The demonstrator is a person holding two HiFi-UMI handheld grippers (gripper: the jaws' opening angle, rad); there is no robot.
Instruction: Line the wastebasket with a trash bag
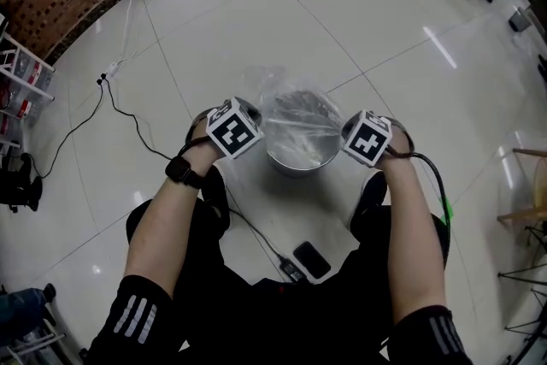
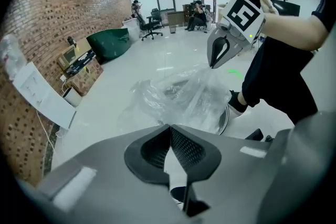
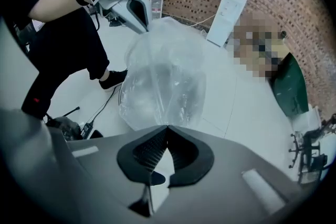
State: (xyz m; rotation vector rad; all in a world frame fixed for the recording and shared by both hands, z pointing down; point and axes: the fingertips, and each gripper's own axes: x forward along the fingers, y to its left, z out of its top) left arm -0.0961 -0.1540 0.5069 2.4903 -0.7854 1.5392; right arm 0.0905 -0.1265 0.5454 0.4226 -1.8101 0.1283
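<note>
Right, head view: the clear thin plastic trash bag [image 1: 289, 108] sat bunched over the round shiny metal wastebasket [image 1: 299, 168], on the glossy white tiled floor [image 1: 359, 30] just beyond the person's feet. The left gripper [image 1: 249, 117] was at the bag's left side and the right gripper [image 1: 349, 132] at its right, with film strung between them. By my read the mouth wasn't yet down over the rim. A black phone [image 1: 312, 259] and a thin black cable [image 1: 256, 233] lay on the near side. Far, left and right of the basket were open, so the bag could be spread that way.

Left gripper view: the jaws were clenched tip to tip, and film [image 2: 178, 97] started right at the tips. I read that as a pinch on the bag's edge. The right gripper [image 2: 212, 63] opposite was nipping the far edge.

Right gripper view: same story. Its jaws were closed, with film [image 3: 163, 81] running up from the tips. The left gripper [image 3: 143, 26] was holding the upper edge.

Handling, as I judge it: the film is near weightless, limp and slippery, and would tear if snagged on the metal rim. Hold it only at the mouth hem, at opposite points, and keep it taut. The basket looked light and could skid or tip on that floor if the film dragged it.
</note>
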